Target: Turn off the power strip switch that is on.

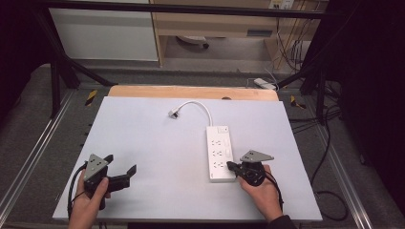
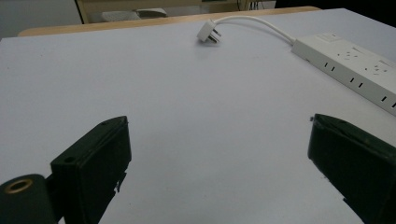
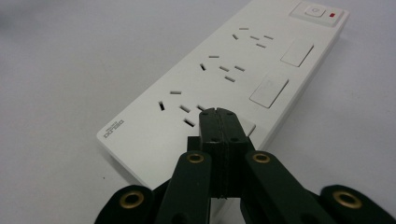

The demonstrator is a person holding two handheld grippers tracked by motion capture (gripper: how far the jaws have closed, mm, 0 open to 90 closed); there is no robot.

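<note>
Power strip: we see it lying flat on the pale worktop, its white cable curving off its far end to a loose plug
Right claw: jaws pressed together, empty, tips over the strip's near end
Left claw: we find it spread wide, well left of the strip, holding nothing

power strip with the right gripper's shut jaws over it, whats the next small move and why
Probably press the right gripper down a little. Its jaws are closed together and sit over the near end of the white plastic power strip, beside the nearest square button. The left gripper is open over bare table, and the white plug lies unplugged, so a button press seems likeliest.
</note>
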